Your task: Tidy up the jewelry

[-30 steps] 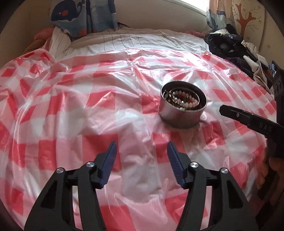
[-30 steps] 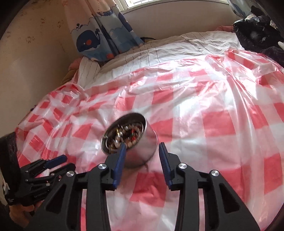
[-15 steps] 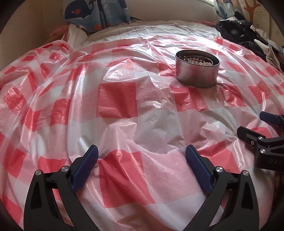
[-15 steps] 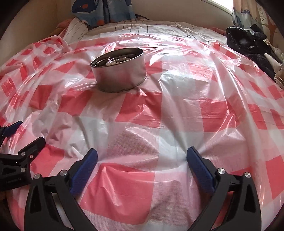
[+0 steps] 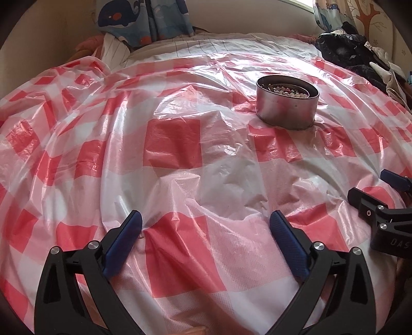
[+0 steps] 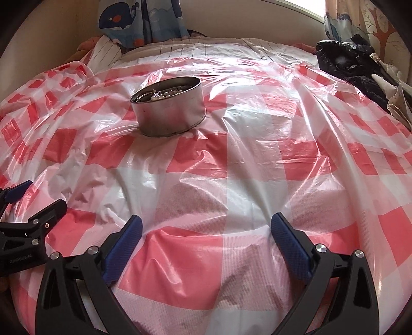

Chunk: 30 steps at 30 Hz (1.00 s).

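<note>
Left wrist view: left gripper (image 5: 206,221) at the bottom of the frame, blue-padded fingers (image 5: 288,242) spread wide with only red-and-white checked plastic sheet (image 5: 172,144) between them. Round metal tin (image 5: 287,109) upright in the upper right of the frame, well apart from the fingertips, filled with beaded jewelry (image 5: 288,90). Part of the right gripper (image 5: 386,195) at the right edge.

Right wrist view: right gripper (image 6: 206,223) likewise at the bottom, jaws fully apart, nothing held. Same tin (image 6: 170,110) in the upper left of the frame, far beyond the fingertips, beads (image 6: 164,93) visible inside. Left gripper (image 6: 31,206) at the left edge. Dark clothing (image 6: 352,64) piled at the upper right; whale-print curtain (image 6: 139,18) at the top.

Compared with one second ago: both pairs of jaws have just been opening from narrower gaps, with nothing between them; tin then lay right at the right gripper's fingertips, now much farther off; both grippers drawn back and lower over the sheet.
</note>
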Motion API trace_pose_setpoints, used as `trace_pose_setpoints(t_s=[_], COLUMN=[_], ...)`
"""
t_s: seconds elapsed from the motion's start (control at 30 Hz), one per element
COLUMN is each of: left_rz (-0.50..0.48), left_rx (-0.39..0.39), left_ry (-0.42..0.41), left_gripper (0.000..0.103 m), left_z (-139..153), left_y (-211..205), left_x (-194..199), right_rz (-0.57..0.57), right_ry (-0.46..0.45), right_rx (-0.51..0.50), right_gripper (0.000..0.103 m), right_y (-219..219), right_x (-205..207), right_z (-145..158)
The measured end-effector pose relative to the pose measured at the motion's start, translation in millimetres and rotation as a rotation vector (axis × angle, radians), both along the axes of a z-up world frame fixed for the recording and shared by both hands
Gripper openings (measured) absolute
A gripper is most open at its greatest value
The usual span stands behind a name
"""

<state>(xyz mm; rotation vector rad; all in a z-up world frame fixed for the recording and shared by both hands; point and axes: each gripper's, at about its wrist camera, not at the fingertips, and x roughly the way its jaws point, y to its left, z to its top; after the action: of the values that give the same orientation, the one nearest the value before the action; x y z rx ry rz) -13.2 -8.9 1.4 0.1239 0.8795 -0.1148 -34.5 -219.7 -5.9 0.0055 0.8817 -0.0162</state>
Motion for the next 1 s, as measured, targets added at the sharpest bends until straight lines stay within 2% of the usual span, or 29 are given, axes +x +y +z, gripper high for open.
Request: trace_pose_setpoints(t_s=[0.4, 1.0], left_rz=[0.040, 0.042], left_rx=[-0.041, -0.035], left_ry=[-0.015, -0.012], left_gripper=[0.095, 0.096], left_z=[1, 0], left_y=[6, 6], left_x=[-12, -11], right_rz=[0.002, 0.002], right_ry=[-0.045, -0.060], right_rx=[0.008, 0.013], right_gripper=[0.096, 0.096], right_y=[-1, -1], right_x=[-3, -4], right_z=[1, 3])
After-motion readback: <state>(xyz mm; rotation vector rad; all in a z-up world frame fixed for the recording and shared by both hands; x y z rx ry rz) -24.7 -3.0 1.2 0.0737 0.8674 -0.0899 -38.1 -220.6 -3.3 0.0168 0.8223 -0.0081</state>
